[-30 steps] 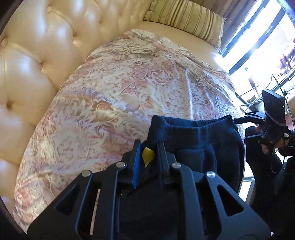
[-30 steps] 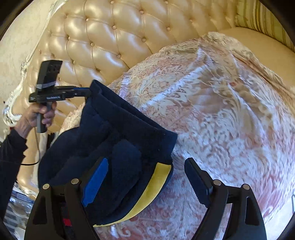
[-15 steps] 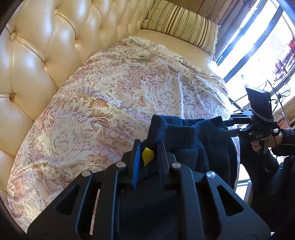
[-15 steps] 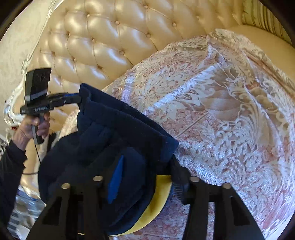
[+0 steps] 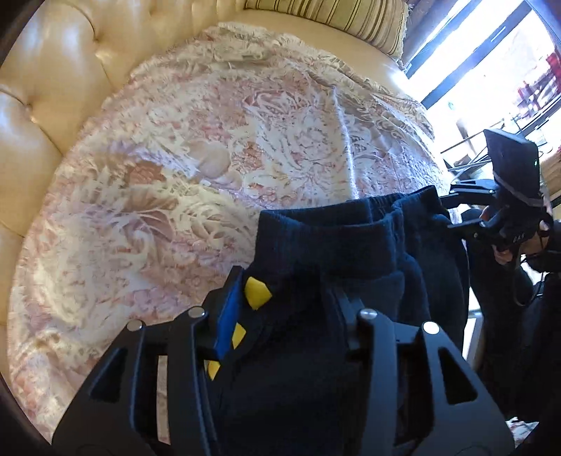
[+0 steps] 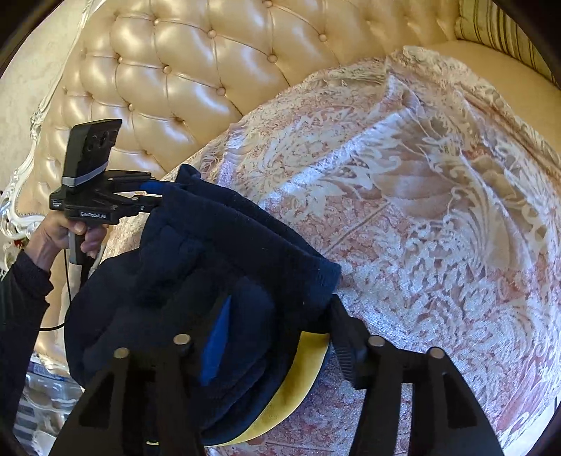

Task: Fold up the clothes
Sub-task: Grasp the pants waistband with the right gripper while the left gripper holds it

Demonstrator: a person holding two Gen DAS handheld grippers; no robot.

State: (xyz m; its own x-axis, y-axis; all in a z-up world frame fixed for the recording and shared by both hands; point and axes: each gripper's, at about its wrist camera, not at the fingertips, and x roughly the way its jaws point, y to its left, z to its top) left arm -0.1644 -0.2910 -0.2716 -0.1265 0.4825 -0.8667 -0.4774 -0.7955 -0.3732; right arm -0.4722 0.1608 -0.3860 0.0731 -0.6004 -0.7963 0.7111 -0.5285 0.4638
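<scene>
Two hand-held grippers hold one dark navy garment (image 5: 350,252) between them, above the near edge of a sofa draped with a pink and cream patterned throw (image 5: 196,147).

In the left wrist view, the left gripper (image 5: 284,301) is nearly closed, its fingers pinching a thick fold of the garment; the fabric fills the narrow gap and hides most of the right finger. A blue pad (image 5: 226,315) lines the left finger, with small yellow patches beside it. The garment's ribbed waistband stretches across to the right gripper (image 5: 452,214), whose fingers clamp its far end, close to the throw's right edge. A hand (image 5: 505,252) grips that tool's handle.

In the right wrist view, the right gripper (image 6: 277,322) is closed to a narrow gap on a bunched fold of the garment (image 6: 224,252), which shows a yellow lining (image 6: 298,379) at its lower edge. The waistband runs up and left to the left gripper (image 6: 154,196), also clamped on it, held by a hand (image 6: 63,238) in a dark sleeve. The garment hangs slack between the tools, over the throw (image 6: 420,196) near the sofa's tufted cream back (image 6: 196,70). A striped cushion (image 5: 336,17) sits at the seat's far end.
</scene>
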